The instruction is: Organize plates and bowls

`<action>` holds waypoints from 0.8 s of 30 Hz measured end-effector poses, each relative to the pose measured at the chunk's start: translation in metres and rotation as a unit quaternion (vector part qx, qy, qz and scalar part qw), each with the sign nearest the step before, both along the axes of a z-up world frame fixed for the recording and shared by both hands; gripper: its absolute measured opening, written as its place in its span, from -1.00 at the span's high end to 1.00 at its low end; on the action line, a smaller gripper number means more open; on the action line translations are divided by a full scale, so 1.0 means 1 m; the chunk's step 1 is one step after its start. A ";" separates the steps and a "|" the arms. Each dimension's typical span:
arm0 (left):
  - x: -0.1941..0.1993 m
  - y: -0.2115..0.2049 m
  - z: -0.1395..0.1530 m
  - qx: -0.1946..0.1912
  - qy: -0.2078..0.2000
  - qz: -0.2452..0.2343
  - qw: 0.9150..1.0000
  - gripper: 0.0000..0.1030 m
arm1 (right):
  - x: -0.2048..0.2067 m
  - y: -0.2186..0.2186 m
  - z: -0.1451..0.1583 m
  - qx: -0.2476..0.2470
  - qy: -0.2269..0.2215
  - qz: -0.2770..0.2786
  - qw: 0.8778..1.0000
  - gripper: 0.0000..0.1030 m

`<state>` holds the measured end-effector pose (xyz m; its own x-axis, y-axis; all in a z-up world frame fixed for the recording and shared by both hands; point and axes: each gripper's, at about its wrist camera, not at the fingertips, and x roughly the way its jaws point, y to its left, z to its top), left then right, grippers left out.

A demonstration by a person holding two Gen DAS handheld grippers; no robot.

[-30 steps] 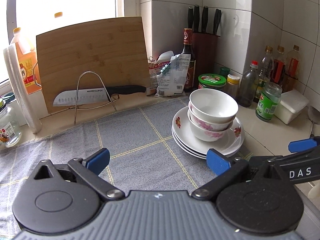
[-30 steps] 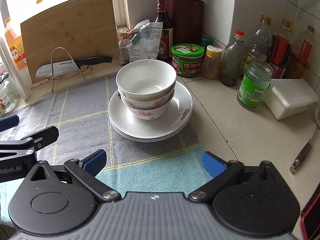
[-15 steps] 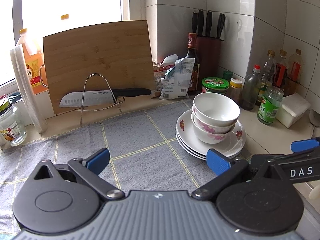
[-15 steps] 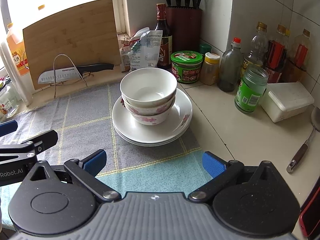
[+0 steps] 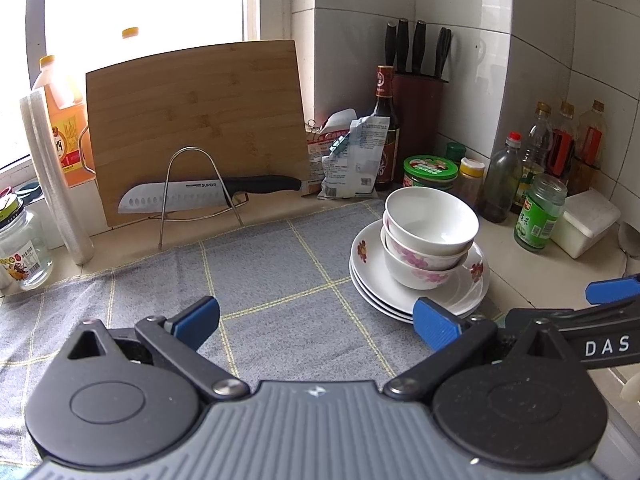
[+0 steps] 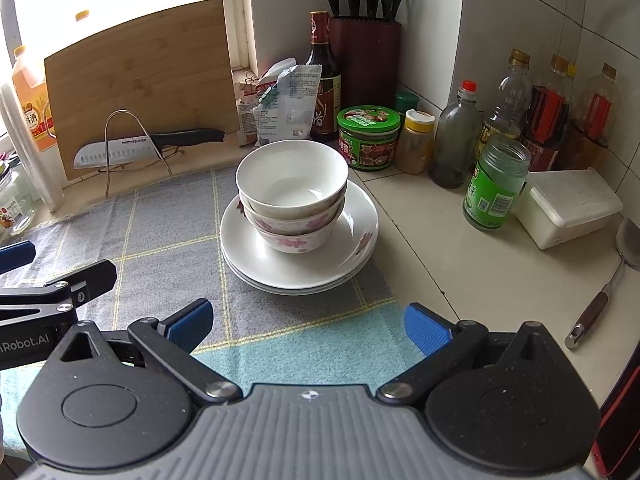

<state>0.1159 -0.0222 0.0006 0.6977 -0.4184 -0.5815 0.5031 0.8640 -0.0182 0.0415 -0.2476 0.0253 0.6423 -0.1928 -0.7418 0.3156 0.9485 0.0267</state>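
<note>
Ahead of your right gripper (image 6: 307,326), jaws spread and empty: stacked white floral bowls (image 6: 292,196) on white floral-rimmed plates (image 6: 298,258), farther off than a second ago. Your left gripper (image 5: 316,318), likewise spread, has retreated too. Stacking appears complete.

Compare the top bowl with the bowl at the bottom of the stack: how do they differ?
The top bowl is plain white; the bottom bowl carries pink flowers. The top bowl's inside is open to view; the bottom bowl's is covered by bowls nested in it, and it sits directly on the plates. Both stand upright.
</note>
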 end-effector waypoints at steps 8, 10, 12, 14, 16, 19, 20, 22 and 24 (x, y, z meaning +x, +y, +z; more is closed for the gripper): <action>0.001 -0.001 0.001 0.006 -0.001 0.004 1.000 -0.99 | 0.002 0.001 0.002 -0.002 -0.002 -0.001 1.000 -1.00; 0.001 -0.001 0.002 0.005 -0.001 0.004 1.000 -0.99 | 0.002 0.002 0.003 -0.002 -0.003 -0.001 1.000 -1.00; 0.002 -0.001 0.002 0.006 0.000 0.005 1.000 -0.99 | 0.003 0.003 0.003 -0.003 -0.003 -0.001 1.000 -1.00; 0.002 -0.001 0.002 0.006 0.001 0.005 1.000 -0.99 | 0.003 0.004 0.003 -0.004 -0.002 -0.001 1.000 -1.00; 0.002 -0.001 0.002 0.006 0.002 0.006 1.000 -0.99 | 0.003 0.003 0.003 -0.004 -0.003 -0.001 1.000 -1.00; 0.003 -0.001 0.002 0.007 0.001 0.005 1.000 -0.99 | 0.003 0.004 0.003 -0.004 -0.004 -0.002 1.000 -1.00; 0.003 -0.001 0.001 0.007 0.000 0.005 1.000 -0.99 | 0.003 0.004 0.003 -0.004 -0.004 -0.002 1.000 -1.00; 0.003 0.000 0.001 0.007 0.000 0.006 1.000 -0.99 | 0.003 0.004 0.003 -0.004 -0.005 -0.003 1.000 -1.00; 0.003 0.000 0.001 0.007 0.000 0.005 1.000 -0.99 | 0.003 0.004 0.004 -0.004 -0.005 -0.004 1.000 -1.00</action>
